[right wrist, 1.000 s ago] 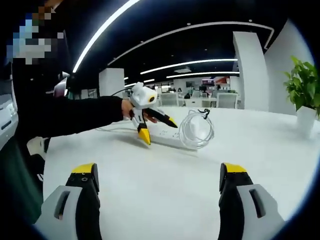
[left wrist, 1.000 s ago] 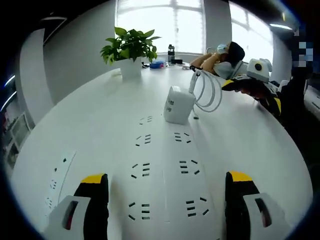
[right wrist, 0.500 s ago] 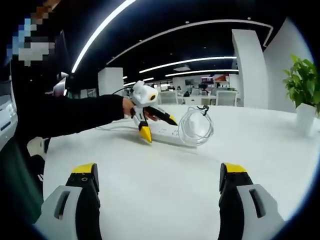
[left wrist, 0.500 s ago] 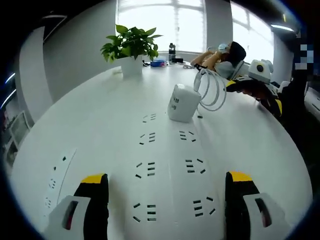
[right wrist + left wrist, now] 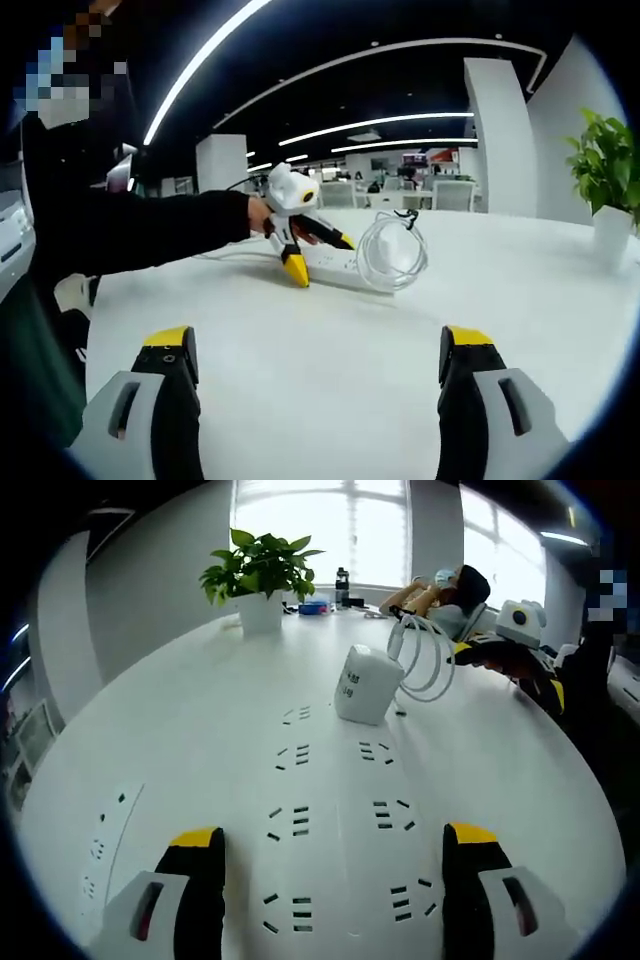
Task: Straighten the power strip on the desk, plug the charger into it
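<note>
Astride power strip (image 5: pixel 335 830), spread left gripper (image 5: pixel 325 850)

One power strip (image 5: pixel 340 810), one charger (image 5: pixel 361 684), one coiled cable (image 5: pixel 425 660), one potted plant (image 5: pixel 258 580).

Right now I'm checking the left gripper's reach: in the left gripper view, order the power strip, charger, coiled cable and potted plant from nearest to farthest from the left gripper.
1. power strip, between and just beyond the left gripper's open jaws.
2. charger, ahead at the strip's far end.
3. coiled cable, just behind the charger, to its right.
4. potted plant, far back, left of centre.
</note>
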Motion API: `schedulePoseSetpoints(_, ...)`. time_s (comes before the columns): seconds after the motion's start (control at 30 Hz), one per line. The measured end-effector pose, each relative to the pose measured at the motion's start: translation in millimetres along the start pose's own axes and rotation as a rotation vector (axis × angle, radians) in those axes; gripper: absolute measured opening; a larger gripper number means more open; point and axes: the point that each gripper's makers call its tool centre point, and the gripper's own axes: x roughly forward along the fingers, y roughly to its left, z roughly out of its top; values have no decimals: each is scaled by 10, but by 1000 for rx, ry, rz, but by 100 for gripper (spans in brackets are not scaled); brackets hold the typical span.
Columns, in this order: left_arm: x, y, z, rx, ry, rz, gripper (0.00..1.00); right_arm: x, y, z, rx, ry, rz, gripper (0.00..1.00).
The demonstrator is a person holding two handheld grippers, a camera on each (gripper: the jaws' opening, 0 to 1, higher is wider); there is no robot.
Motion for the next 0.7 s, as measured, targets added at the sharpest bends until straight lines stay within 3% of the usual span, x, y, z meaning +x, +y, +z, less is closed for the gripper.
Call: schedulePoseSetpoints(0.7, 45, -45, 17, 1, -20, 10, 91, 28, -9, -48, -32, 17, -6, 100)
